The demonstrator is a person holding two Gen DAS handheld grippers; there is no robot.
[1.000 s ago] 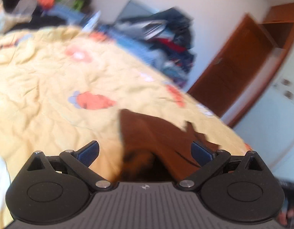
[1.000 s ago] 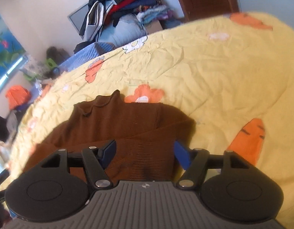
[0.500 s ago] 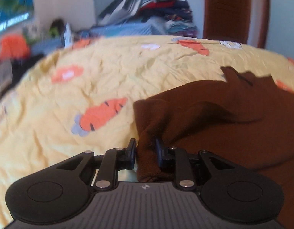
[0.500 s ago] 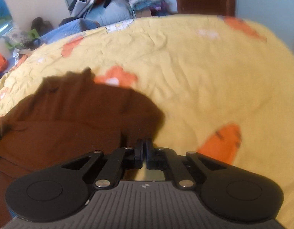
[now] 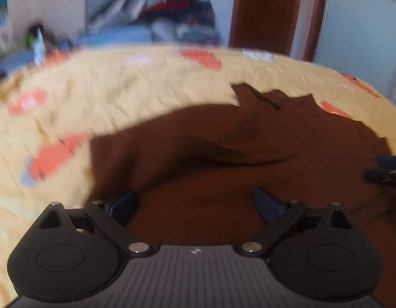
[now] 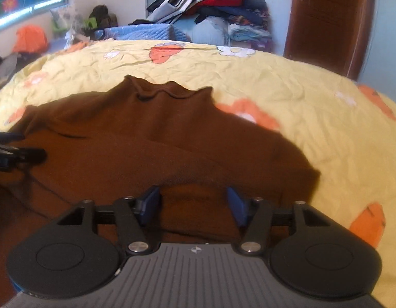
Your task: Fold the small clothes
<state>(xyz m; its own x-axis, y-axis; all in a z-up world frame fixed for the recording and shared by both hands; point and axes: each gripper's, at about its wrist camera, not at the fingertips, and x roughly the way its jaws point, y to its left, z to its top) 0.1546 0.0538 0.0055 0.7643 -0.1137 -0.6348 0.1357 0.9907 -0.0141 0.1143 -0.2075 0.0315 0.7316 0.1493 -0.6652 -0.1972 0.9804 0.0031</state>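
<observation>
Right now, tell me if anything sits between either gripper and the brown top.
Nothing visible does. The brown top lies directly under the opening left gripper and right gripper, spread on the yellow quilt.

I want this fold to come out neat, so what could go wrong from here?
1. Both sleeves lie folded in over the brown sweater; the opening left tongs and right tongs could drag them loose.
2. The yellow bedspread is soft and wrinkled, so creases may set unevenly.
</observation>
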